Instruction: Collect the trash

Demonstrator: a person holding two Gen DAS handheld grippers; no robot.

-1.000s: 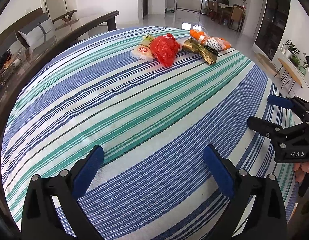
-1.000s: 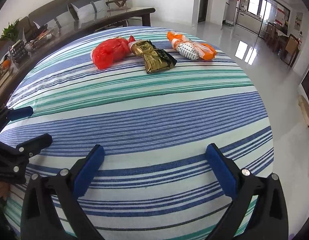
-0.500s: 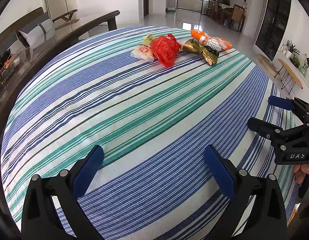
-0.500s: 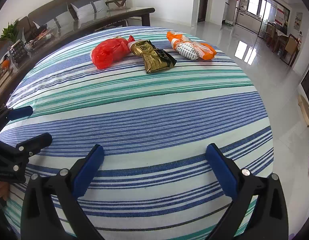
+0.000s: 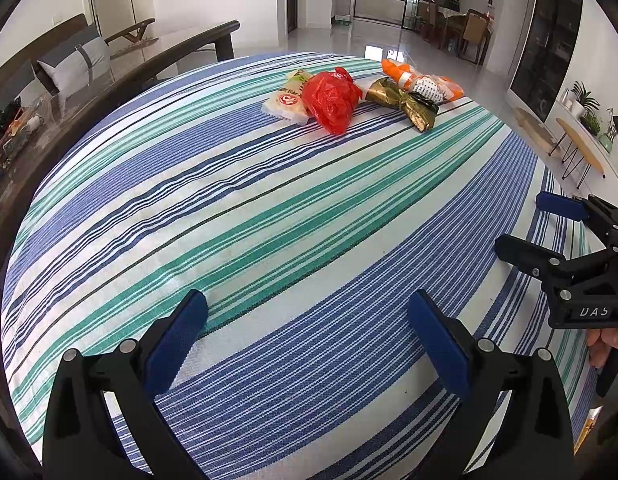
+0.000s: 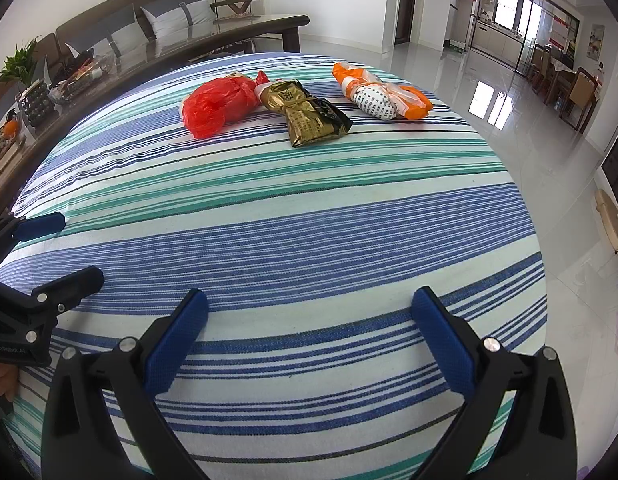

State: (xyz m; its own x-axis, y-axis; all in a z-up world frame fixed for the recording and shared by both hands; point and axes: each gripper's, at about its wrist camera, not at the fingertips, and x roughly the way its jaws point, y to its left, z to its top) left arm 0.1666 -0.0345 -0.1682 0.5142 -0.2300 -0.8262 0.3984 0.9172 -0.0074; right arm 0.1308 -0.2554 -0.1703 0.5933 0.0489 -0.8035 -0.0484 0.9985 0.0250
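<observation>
- Striped tablecloth [image 5: 269, 240] carried all the trash at its far edge; nothing was collected yet.
- Red bag [image 5: 331, 100] was my landmark: white packet [image 5: 287, 102] touching its left, gold wrapper [image 5: 405, 104] just right, orange-and-white bag [image 5: 423, 82] beyond.
- I held left gripper [image 5: 309, 332] and right gripper [image 6: 309, 332] released, empty, well short of it.

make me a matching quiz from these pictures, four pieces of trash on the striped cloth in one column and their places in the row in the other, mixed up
Things:
1. red plastic bag
2. gold wrapper
3. orange and white packet
4. white packet with a red logo

Places, seen from the left wrist view:
A. right end of the row
B. left end of the row
C. between the red plastic bag and the orange and white packet
D. partly overlapping the white packet

Pairs: 1-D, 2-C, 3-A, 4-B
</observation>
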